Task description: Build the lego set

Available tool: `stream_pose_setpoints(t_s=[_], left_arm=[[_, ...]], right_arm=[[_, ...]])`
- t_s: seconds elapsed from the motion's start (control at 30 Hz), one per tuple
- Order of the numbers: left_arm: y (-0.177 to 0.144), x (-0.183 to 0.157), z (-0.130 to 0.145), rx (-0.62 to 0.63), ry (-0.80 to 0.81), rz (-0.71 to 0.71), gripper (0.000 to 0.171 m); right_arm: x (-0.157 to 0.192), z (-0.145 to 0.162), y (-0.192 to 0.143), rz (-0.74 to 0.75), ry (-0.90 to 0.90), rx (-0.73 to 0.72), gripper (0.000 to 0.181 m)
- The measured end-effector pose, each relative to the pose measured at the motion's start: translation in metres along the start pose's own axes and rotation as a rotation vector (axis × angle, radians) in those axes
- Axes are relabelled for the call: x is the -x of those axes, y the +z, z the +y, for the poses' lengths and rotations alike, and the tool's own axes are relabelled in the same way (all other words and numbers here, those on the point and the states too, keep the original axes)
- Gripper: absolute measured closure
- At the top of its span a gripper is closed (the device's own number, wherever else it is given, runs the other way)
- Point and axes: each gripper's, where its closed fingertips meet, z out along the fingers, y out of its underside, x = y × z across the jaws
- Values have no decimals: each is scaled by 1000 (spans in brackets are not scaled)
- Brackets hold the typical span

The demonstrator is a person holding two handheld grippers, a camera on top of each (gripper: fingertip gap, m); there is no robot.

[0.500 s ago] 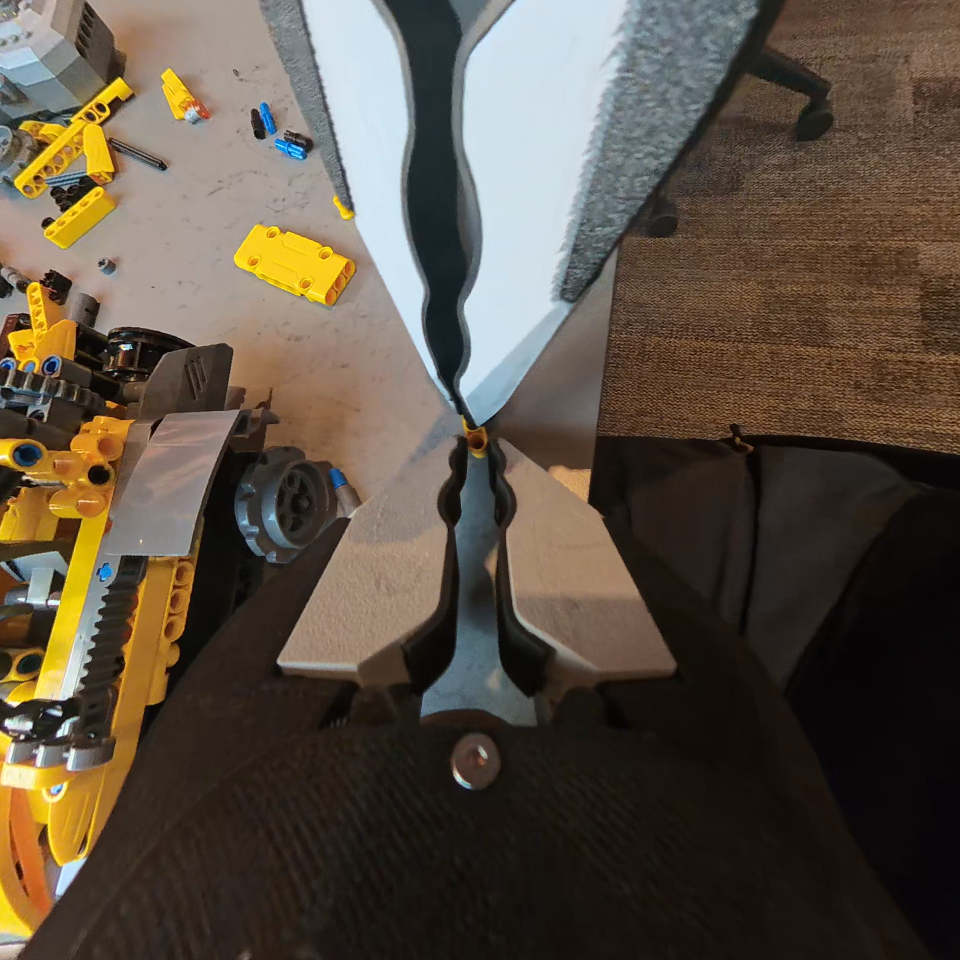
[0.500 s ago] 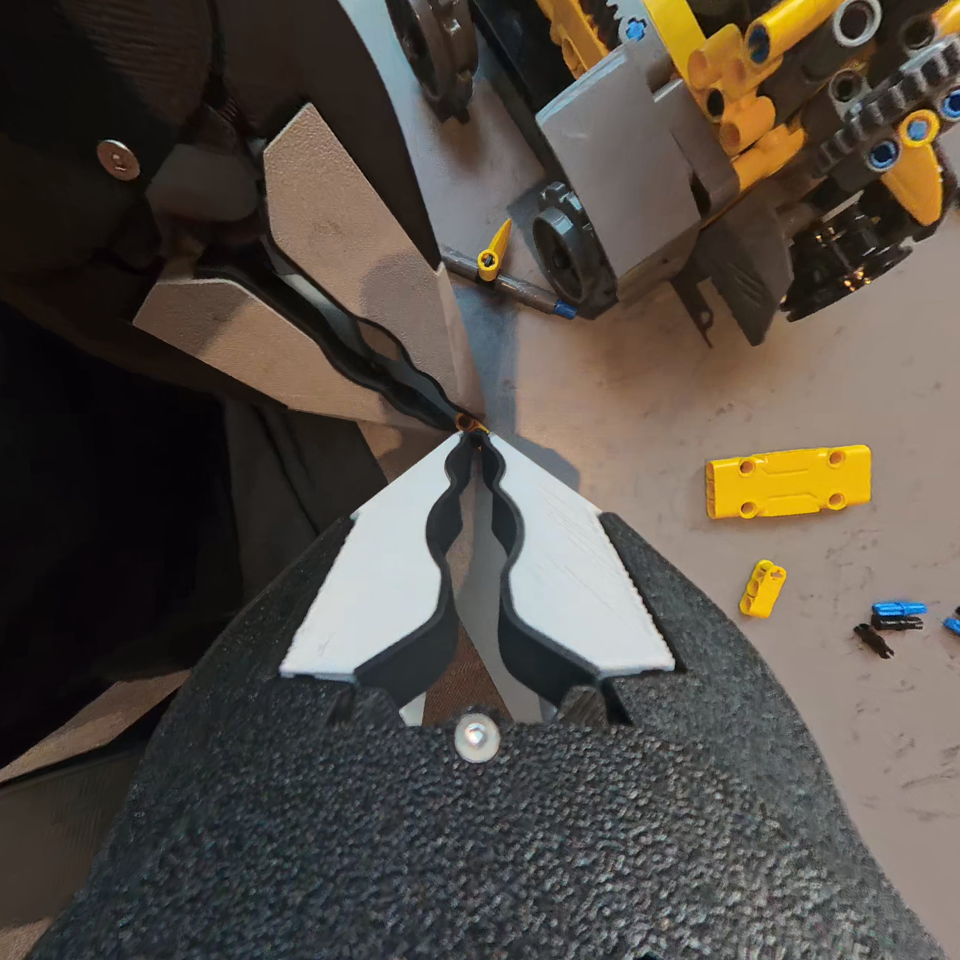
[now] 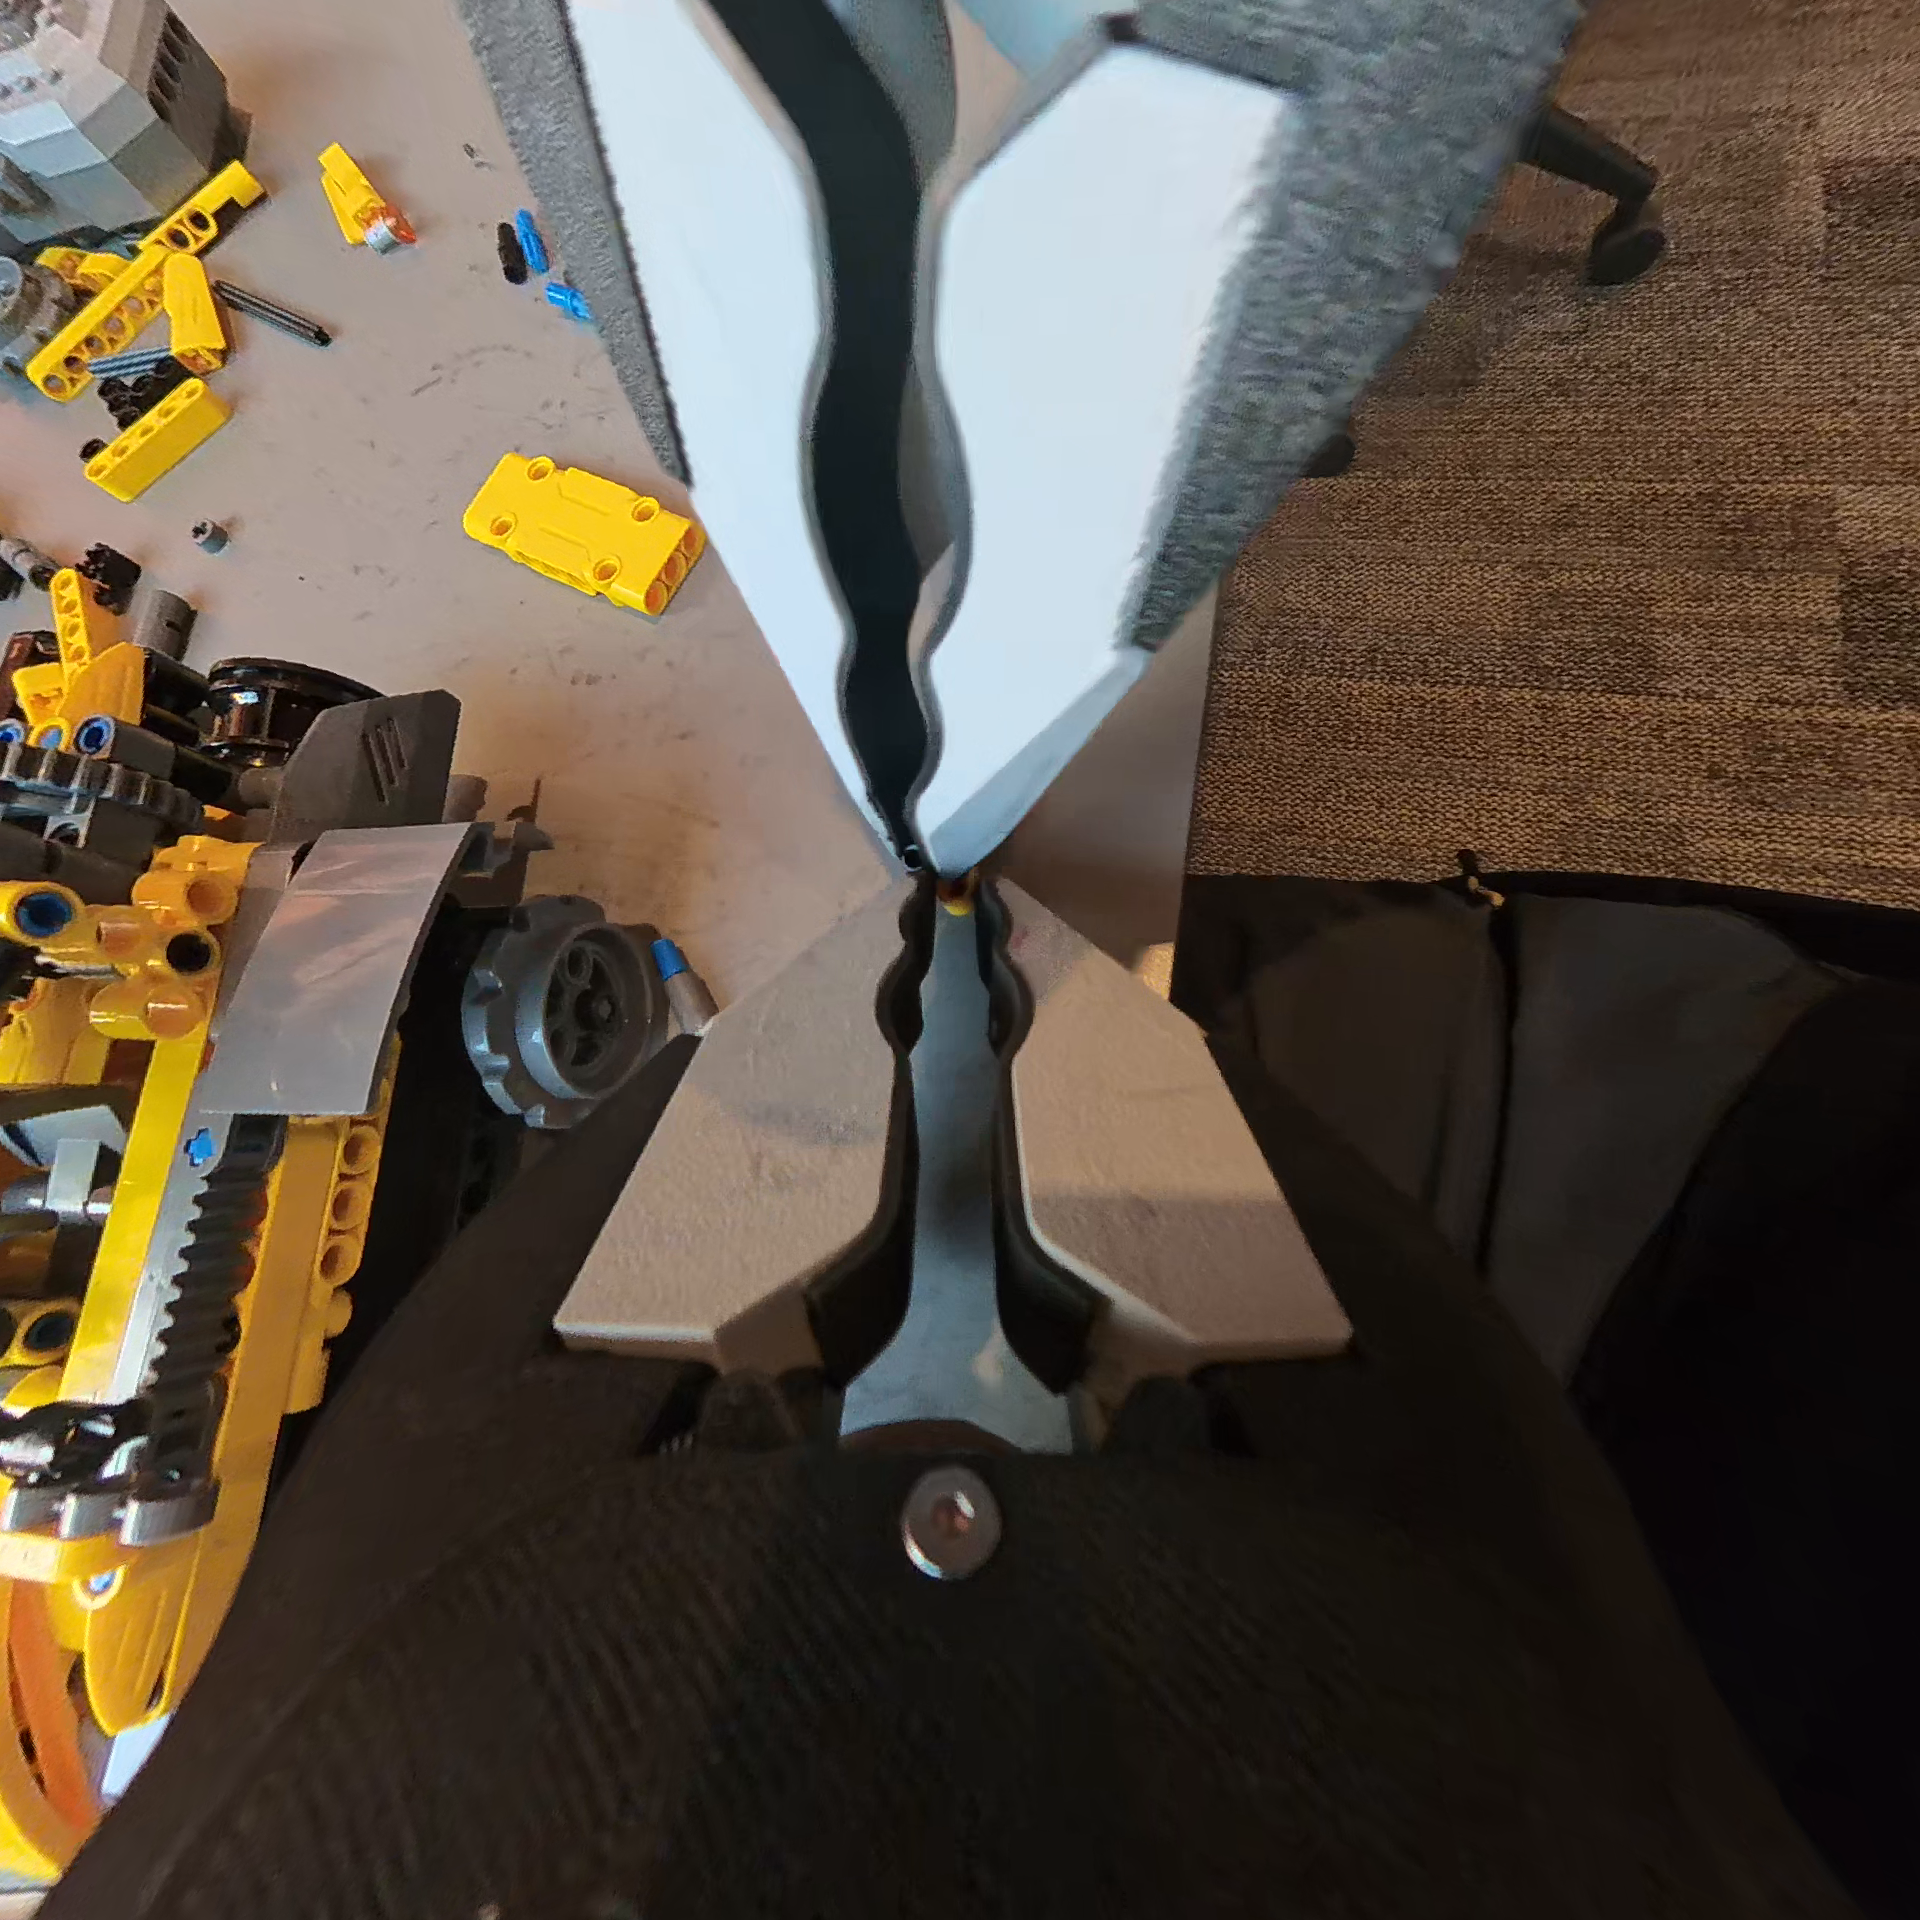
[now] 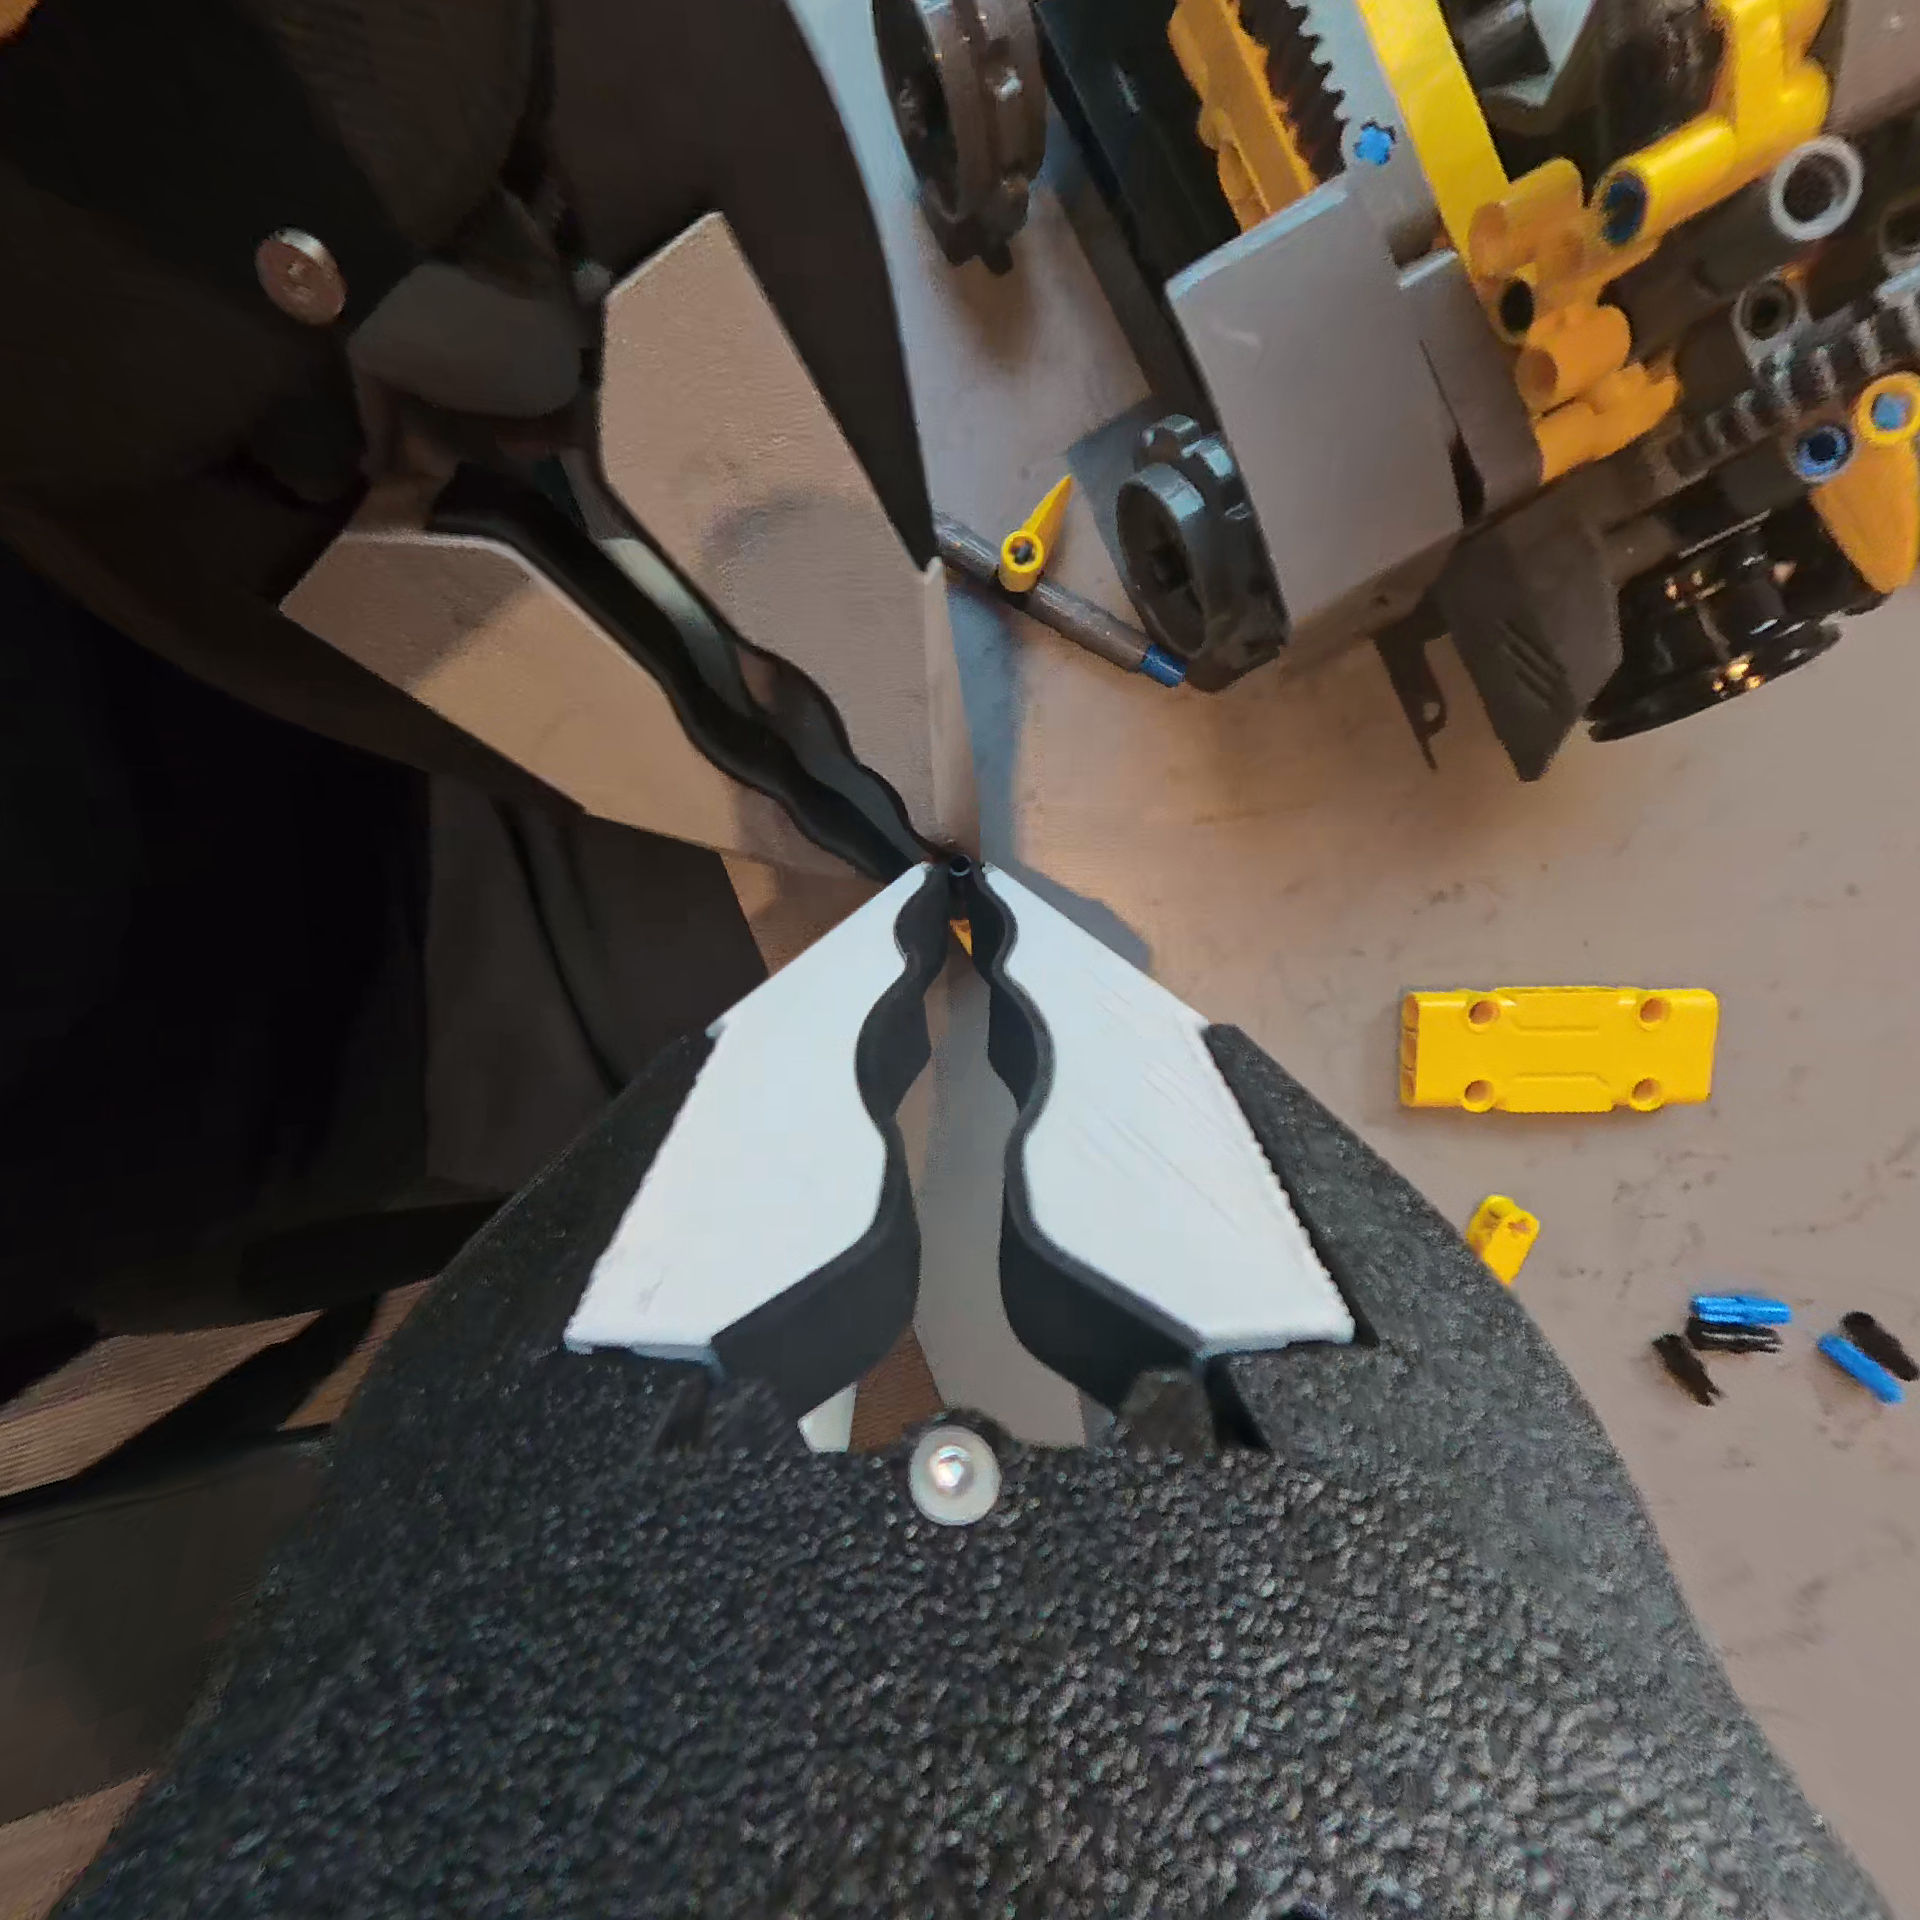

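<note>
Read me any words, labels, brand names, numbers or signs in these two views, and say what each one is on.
None: no words, numbers or logos can be read in either view.
The dark grey panel on the yellow model bears only two slanted grooves, not letters.
The loose yellow plate, the left gripper and the right gripper carry no print.

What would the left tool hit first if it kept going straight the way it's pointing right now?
The right tool, almost at once. The left tool, shut on a small yellow piece, points tip to tip at it, and the right one pinches a small black pin there. Whether the two parts already touch is unclear.
</note>
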Motion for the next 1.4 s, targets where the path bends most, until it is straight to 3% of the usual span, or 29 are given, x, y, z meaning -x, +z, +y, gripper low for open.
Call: stream_pose_setpoints(t_s=[0.23,0.37,0.47,0.67,0.87,0.97,1.4], left_arm=[[1,0,-1,-4,10,-2,167],[1,0,-2,-6,11,2,167],[2,-1,-3,-6,26,-2,167],[3,-1,-3,-6,30,-2,167],[3,-1,-3,-6,19,7,167],[3,-1,-3,-7,20,7,167],[3,-1,-3,-8,4,23,167]], right_arm=[[-1,2,-4,79,4,-313,177],[0,6,-7,107,22,-389,177],[-1,7,-8,107,20,-367,177],[-1,8,-7,207,-184,-239,177],[-1,12,-7,283,-272,-279,177],[-5,25,-2,287,-222,-234,177],[0,8,-12,135,-52,-258,178]])
